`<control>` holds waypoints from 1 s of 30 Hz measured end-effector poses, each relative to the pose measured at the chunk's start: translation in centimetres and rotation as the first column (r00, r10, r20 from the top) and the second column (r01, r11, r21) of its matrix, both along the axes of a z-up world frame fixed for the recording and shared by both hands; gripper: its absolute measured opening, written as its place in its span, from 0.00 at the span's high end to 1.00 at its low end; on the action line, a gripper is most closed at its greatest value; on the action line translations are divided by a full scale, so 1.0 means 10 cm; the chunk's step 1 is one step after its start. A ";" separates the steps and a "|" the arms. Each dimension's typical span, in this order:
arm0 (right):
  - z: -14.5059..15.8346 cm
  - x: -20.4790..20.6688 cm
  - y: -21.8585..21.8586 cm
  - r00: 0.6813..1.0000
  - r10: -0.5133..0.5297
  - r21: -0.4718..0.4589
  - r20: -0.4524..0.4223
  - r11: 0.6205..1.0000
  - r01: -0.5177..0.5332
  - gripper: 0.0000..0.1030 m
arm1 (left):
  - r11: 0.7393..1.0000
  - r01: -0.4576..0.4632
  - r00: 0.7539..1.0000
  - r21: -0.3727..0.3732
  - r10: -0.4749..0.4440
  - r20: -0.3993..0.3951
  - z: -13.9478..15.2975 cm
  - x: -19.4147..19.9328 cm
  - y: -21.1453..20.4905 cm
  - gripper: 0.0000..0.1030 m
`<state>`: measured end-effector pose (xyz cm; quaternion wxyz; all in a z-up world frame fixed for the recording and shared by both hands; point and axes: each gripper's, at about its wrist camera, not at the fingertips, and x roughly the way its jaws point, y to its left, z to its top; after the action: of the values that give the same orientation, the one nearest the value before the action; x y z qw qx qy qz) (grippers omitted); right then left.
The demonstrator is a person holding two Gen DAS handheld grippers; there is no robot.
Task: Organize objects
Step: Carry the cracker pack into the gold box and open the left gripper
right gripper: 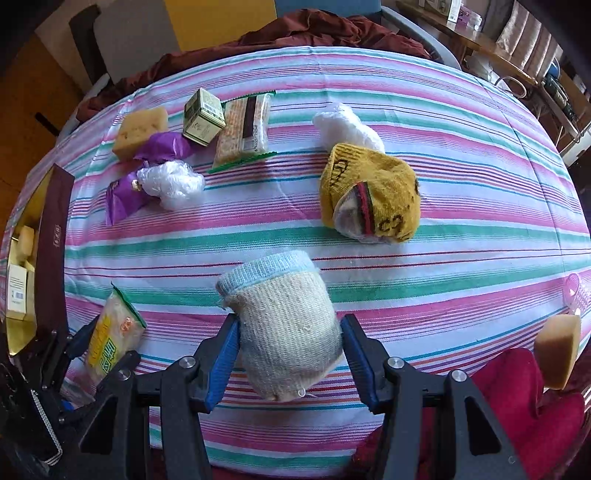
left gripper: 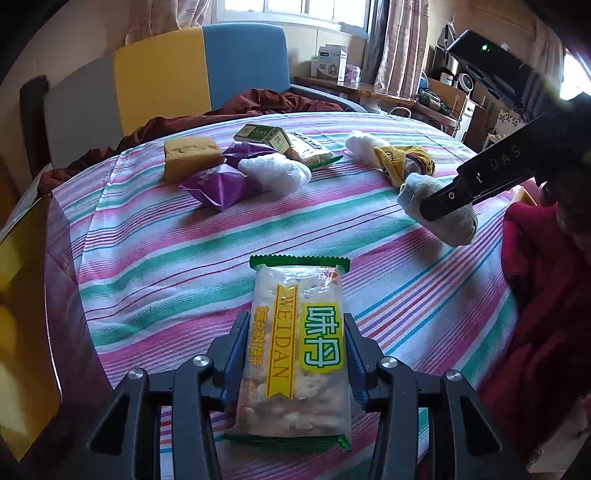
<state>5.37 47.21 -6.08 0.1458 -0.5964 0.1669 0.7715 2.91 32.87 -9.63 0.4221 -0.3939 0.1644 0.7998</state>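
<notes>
Striped tablecloth (left gripper: pixel 155 258), yellow-and-blue chair (left gripper: pixel 199 66), curtained window (left gripper: pixel 295 11), cluttered wooden desk (left gripper: pixel 354 88)

Not much readable here tbh. The cracker packet (left gripper: pixel 293 347) has "WEIDAN" in brown capitals down a yellow band, plus two big blue Chinese characters, 味丹, on a green-yellow label next to it; the smaller orange Chinese line on the other side is too blurry for me. The black arm of the other hand-held gripper (left gripper: pixel 491 173) shows the letters "DAS". The yellow sock (right gripper: pixel 373 195) has black lettering I can't make out.
</notes>
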 end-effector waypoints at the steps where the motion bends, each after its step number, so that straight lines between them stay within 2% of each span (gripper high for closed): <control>1: -0.01 0.00 0.00 1.000 0.000 0.004 0.005 1.000 0.000 0.46 | 1.000 -0.005 1.000 0.005 0.005 0.014 0.02 -0.01 -0.03 0.54; 3: -0.02 0.01 0.02 1.000 -0.005 -0.008 0.004 1.000 0.005 0.46 | 1.000 -0.013 0.999 0.022 0.012 0.033 0.09 -0.01 -0.10 0.54; 8: -0.01 0.05 0.09 1.000 -0.025 -0.027 -0.012 0.999 0.025 0.46 | 0.993 -0.048 0.999 0.111 0.049 -0.010 0.55 -0.01 -0.53 0.54; 12: -0.01 0.07 0.12 1.000 -0.024 -0.022 -0.013 0.999 0.023 0.46 | 0.970 -0.173 0.985 0.173 0.173 0.015 0.87 -0.20 -1.11 0.54; 13: -0.01 0.07 0.13 1.000 -0.022 -0.024 -0.015 0.999 0.021 0.46 | 0.963 -0.202 0.978 0.181 0.207 -0.008 0.95 -0.26 -1.31 0.54; 17: 0.02 0.08 0.12 0.999 -0.021 -0.023 -0.026 1.000 0.021 0.46 | 0.954 -0.266 0.950 0.138 0.284 -0.130 1.09 -0.48 -1.91 0.54; 21: 0.01 0.05 0.10 0.999 -0.020 -0.015 -0.029 1.000 0.020 0.46 | 0.946 -0.320 0.928 0.045 0.323 -0.184 0.99 -0.72 -2.37 0.54; 25: 0.02 0.05 0.10 0.999 -0.024 -0.014 -0.037 1.000 0.024 0.46 | 0.928 -0.371 0.916 -0.038 0.359 -0.181 0.74 -0.94 -2.67 0.54; 30: 0.02 0.05 0.07 0.999 -0.026 -0.007 -0.031 1.000 0.026 0.46 | 0.925 -0.373 0.919 -0.076 0.358 -0.163 0.50 -1.03 -2.80 0.54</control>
<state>5.84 47.87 -5.87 0.1514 -0.5827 0.1793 0.7781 -7.42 4.83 -4.60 0.2307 -0.3797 0.1604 0.8814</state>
